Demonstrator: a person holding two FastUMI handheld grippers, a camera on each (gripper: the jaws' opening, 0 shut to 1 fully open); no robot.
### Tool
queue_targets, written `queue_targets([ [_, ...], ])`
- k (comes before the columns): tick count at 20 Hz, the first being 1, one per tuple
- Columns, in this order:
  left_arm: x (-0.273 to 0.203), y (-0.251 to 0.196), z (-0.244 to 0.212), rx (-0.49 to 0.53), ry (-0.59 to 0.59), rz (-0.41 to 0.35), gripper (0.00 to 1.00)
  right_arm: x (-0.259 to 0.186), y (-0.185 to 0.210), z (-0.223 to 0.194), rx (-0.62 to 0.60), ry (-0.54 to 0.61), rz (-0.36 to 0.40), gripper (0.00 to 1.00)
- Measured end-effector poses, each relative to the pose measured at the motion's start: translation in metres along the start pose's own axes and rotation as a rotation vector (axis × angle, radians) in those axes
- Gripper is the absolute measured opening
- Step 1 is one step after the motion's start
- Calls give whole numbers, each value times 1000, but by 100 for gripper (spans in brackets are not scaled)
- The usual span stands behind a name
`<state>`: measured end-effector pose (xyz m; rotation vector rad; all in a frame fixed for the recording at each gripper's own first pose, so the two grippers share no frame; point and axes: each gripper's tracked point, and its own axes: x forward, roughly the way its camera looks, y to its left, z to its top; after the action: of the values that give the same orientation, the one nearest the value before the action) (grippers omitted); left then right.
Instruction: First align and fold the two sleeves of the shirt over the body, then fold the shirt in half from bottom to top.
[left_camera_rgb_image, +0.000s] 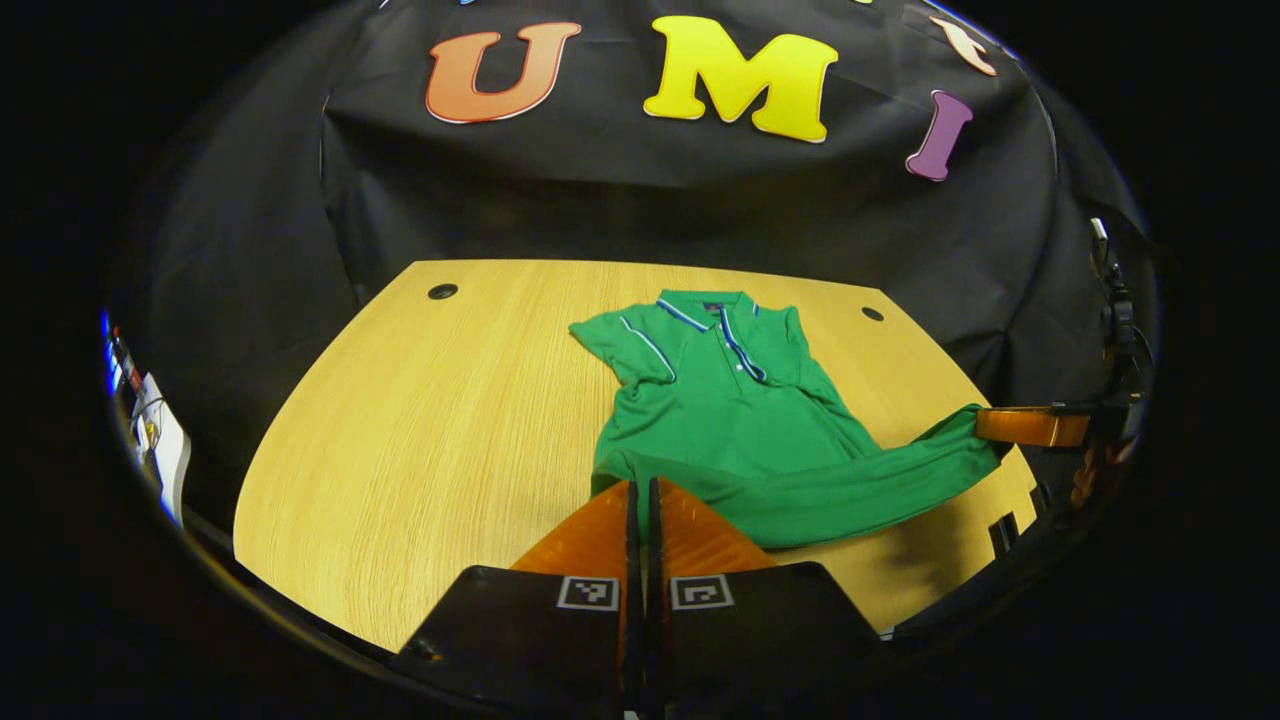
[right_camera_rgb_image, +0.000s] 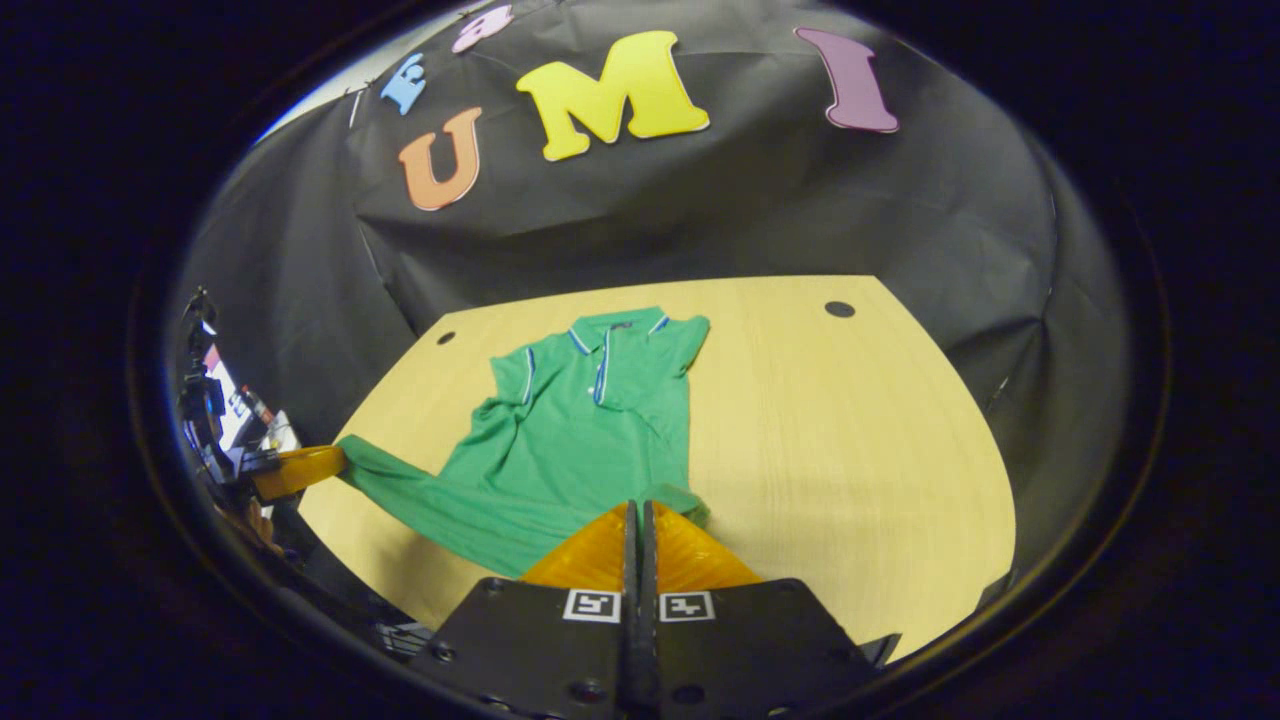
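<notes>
A green polo shirt (left_camera_rgb_image: 730, 400) with blue-white trim lies collar-away on the wooden table (left_camera_rgb_image: 430, 450). Its short sleeves sit up by the collar. My left gripper (left_camera_rgb_image: 642, 492) is shut on one bottom hem corner, with green cloth between its fingers. In the left gripper view my right gripper (left_camera_rgb_image: 985, 425) pinches the other hem corner near the table's right edge. The hem stretches taut between them, raised a little off the table. In the right gripper view the shirt (right_camera_rgb_image: 590, 420) spreads ahead, the right gripper (right_camera_rgb_image: 640, 512) is shut on its corner, and the left gripper (right_camera_rgb_image: 338, 460) holds the far corner.
Two round cable holes (left_camera_rgb_image: 442, 291) (left_camera_rgb_image: 873, 313) mark the table's far corners. Bare wood lies to the left of the shirt in the left gripper view. Cables and devices (left_camera_rgb_image: 155, 435) hang beyond the table's left edge. A stand with gear (right_camera_rgb_image: 215, 400) is at the left.
</notes>
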<state>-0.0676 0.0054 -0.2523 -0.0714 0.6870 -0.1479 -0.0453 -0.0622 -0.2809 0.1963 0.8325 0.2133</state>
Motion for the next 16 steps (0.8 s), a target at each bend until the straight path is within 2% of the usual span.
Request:
queue_targets([
  [8,38,1,65,3,-80,3,6,33,-1,77,-19,-52,-10,0],
  [16,110,11,122,-9,-112,-15,6,99,3,152,-36,-82,16,0],
])
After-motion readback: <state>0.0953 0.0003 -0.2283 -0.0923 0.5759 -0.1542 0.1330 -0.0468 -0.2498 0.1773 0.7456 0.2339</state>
